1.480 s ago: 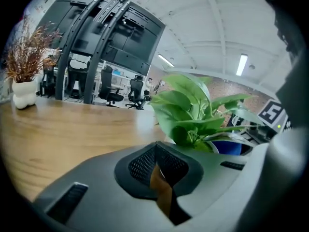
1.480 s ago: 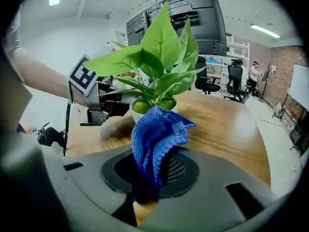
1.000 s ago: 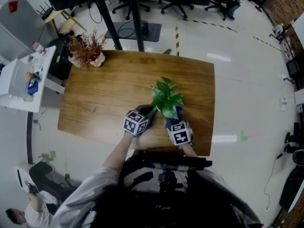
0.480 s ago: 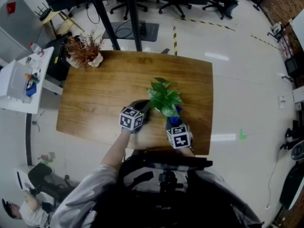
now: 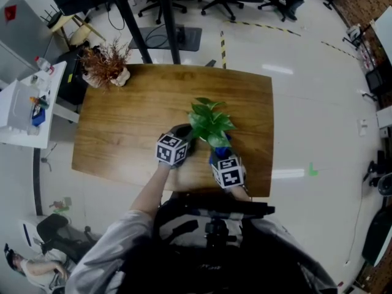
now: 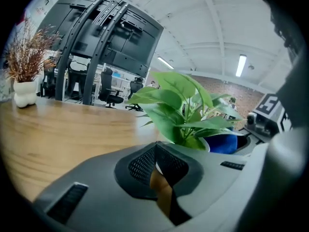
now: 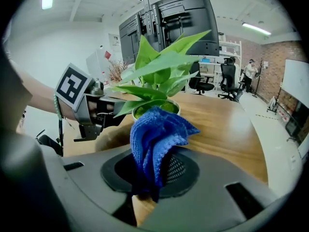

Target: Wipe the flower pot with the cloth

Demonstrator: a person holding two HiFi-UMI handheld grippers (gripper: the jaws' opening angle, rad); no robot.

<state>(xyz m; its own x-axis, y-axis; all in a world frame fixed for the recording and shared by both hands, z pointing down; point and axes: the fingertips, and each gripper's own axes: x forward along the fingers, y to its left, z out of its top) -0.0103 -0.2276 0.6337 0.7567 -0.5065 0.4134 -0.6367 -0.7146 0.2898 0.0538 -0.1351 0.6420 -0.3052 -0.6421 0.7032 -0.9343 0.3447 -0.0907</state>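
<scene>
A leafy green plant [image 5: 210,122] grows in a small white flower pot [image 6: 208,146] on the wooden table [image 5: 122,133]. My right gripper [image 7: 155,170] is shut on a bunched blue cloth [image 7: 157,137], which it holds up against the near side of the pot; the cloth [image 5: 217,156] shows just below the leaves in the head view. My left gripper [image 6: 155,151] has its jaws shut with nothing seen between them, their tips at the pot's left side. I cannot tell whether they touch it. From above the leaves hide most of the pot.
A dried reddish plant in a white vase [image 5: 107,66] stands at the table's far left corner. A white side table [image 5: 24,103] with small items is left of the table. Black stand posts [image 5: 125,23] and office chairs [image 5: 220,5] lie beyond the far edge.
Both grippers stay at the pot. The left gripper has shifted slightly up along the pot's left side; the right one with the cloth has hardly moved.
</scene>
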